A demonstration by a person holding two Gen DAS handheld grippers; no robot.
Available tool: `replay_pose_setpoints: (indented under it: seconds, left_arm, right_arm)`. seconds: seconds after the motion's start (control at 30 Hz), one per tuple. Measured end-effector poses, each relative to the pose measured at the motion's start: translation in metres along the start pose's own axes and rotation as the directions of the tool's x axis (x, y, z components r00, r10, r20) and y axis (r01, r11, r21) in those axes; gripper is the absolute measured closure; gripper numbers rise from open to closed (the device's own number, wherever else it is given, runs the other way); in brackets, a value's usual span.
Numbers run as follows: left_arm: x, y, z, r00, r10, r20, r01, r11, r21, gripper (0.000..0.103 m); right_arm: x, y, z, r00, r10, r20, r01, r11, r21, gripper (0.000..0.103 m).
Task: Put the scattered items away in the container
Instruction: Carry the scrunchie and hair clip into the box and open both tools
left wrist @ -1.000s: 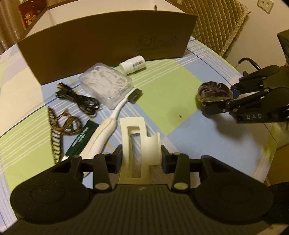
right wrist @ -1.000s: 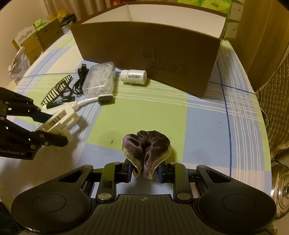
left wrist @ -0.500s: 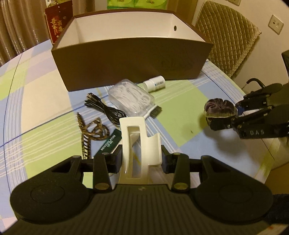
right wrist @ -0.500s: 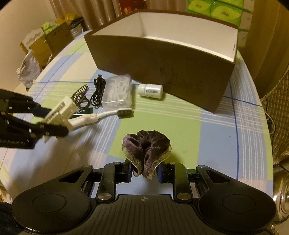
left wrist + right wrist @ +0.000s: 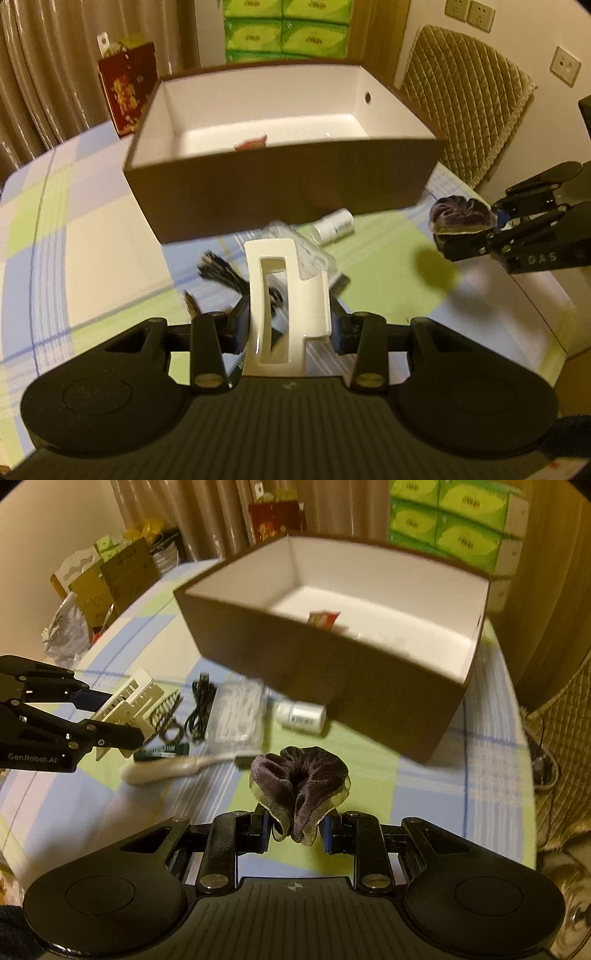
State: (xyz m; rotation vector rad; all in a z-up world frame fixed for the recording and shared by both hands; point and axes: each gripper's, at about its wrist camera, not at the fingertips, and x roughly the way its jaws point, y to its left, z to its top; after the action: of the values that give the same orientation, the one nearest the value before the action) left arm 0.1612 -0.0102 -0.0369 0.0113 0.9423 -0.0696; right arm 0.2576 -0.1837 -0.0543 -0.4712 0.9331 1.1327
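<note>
The left hand-held gripper [image 5: 290, 325] is matt black plastic with ribbed housing, and its jaws clamp a glossy, smooth cream plastic hair claw [image 5: 286, 295]. The right hand-held gripper [image 5: 295, 829], of the same matt black plastic, pinches a dark velvety cloth scrunchie [image 5: 299, 775] edged with sheer gauze. At 12 o'clock the box [image 5: 332, 672] looks like matt brown cardboard outside, smooth white inside. The table [image 5: 369, 786] wears a smooth checked cloth. A transparent plastic case [image 5: 236, 716] looks glossy.
</note>
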Motion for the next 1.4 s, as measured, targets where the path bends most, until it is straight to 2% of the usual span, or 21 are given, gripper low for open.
replay_pose_setpoints:
  seconds: [0.13, 0.37, 0.5, 0.63, 0.8, 1.0, 1.17, 1.4]
  left_arm:
    - [-0.003, 0.007, 0.014, 1.0, 0.004, 0.02, -0.004, 1.0, -0.003, 0.067]
    - [-0.004, 0.016, 0.057, 0.997, 0.023, 0.078, -0.027, 0.998, 0.055, 0.067]
    - [-0.001, 0.022, 0.086, 0.992, 0.043, 0.115, -0.054, 0.994, 0.095, 0.067]
    - [0.007, 0.034, 0.115, 0.992, 0.043, 0.123, -0.056, 0.993, 0.104, 0.067]
    - [0.032, 0.047, 0.145, 0.995, 0.034, 0.092, -0.044, 0.992, 0.115, 0.067]
    - [0.075, 0.055, 0.171, 0.999, 0.042, 0.02, -0.044, 0.991, 0.13, 0.067]
    - [0.111, 0.063, 0.176, 0.997, 0.036, -0.068, -0.027, 0.992, 0.123, 0.067]
    - [0.146, 0.069, 0.17, 0.984, 0.039, -0.175, -0.012, 0.988, 0.155, 0.067]
  right_arm:
    - [-0.008, -0.005, 0.018, 0.999, 0.017, 0.039, -0.016, 1.0, -0.007, 0.08]
    - [-0.018, -0.004, 0.064, 0.992, 0.046, 0.117, -0.037, 0.996, -0.075, 0.08]
    - [-0.022, -0.005, 0.097, 0.984, 0.031, 0.173, -0.011, 0.993, -0.116, 0.08]
    - [-0.013, -0.01, 0.124, 0.983, 0.0, 0.182, 0.027, 0.989, -0.143, 0.08]
    - [0.013, -0.02, 0.149, 0.988, -0.044, 0.149, 0.069, 0.984, -0.164, 0.08]
    - [0.058, -0.031, 0.165, 0.996, -0.059, 0.067, 0.068, 0.989, -0.133, 0.08]
    - [0.091, -0.04, 0.169, 1.0, -0.029, -0.002, 0.029, 0.997, -0.066, 0.08]
    - [0.127, -0.047, 0.167, 0.994, 0.014, -0.111, -0.017, 0.999, -0.032, 0.08]
